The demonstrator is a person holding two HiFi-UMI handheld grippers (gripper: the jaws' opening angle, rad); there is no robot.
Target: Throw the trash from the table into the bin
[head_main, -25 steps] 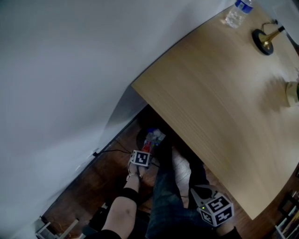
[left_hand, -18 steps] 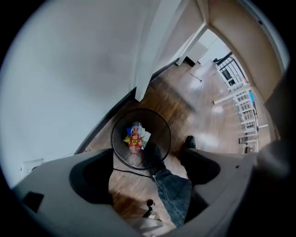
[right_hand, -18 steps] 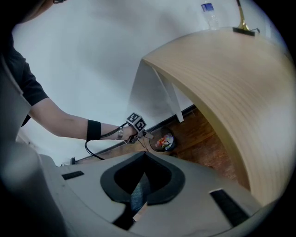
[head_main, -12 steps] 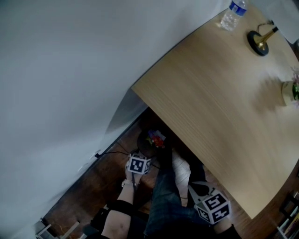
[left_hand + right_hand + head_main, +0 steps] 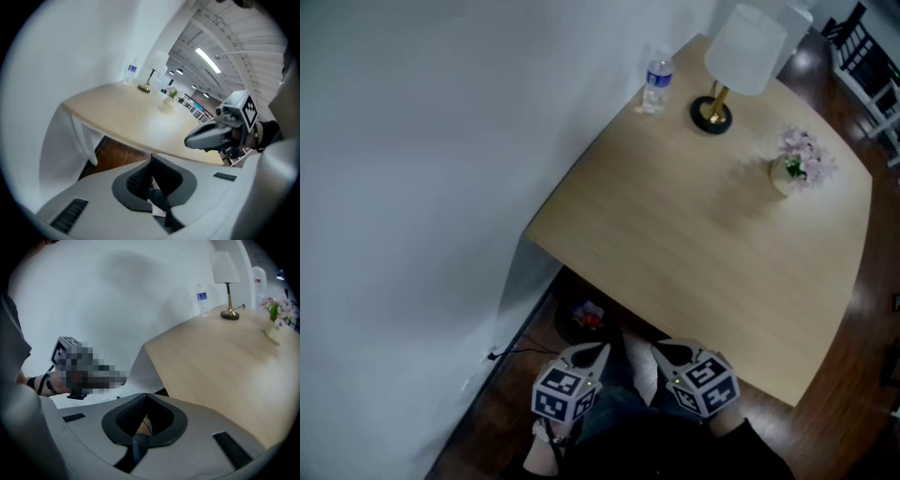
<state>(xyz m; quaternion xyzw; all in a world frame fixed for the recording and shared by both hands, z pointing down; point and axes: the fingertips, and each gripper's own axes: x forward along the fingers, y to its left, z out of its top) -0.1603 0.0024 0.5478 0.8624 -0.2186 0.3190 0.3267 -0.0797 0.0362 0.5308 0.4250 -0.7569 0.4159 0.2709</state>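
Note:
A dark round bin [image 5: 581,319] stands on the floor under the table's near-left edge, with coloured trash inside it. My left gripper [image 5: 592,354] is raised in front of the table edge, above and to the right of the bin, shut with nothing between its pads [image 5: 151,157]. Close beside it on the right, my right gripper [image 5: 661,352] is also shut and empty [image 5: 146,395]. In the left gripper view, the right gripper [image 5: 211,136] shows at the right. The wooden table [image 5: 694,244] carries a clear water bottle [image 5: 656,82] at its far corner.
A lamp with a white shade [image 5: 745,42] on a brass base [image 5: 711,114] and a small vase of pink flowers [image 5: 795,167] stand on the table's far side. A white wall [image 5: 422,187] runs along the left. A black cable [image 5: 520,349] lies on the wooden floor.
My left gripper rose from low over the bin to table-edge height beside the right gripper. The right gripper rose a little. The head view swung to take in the whole table.

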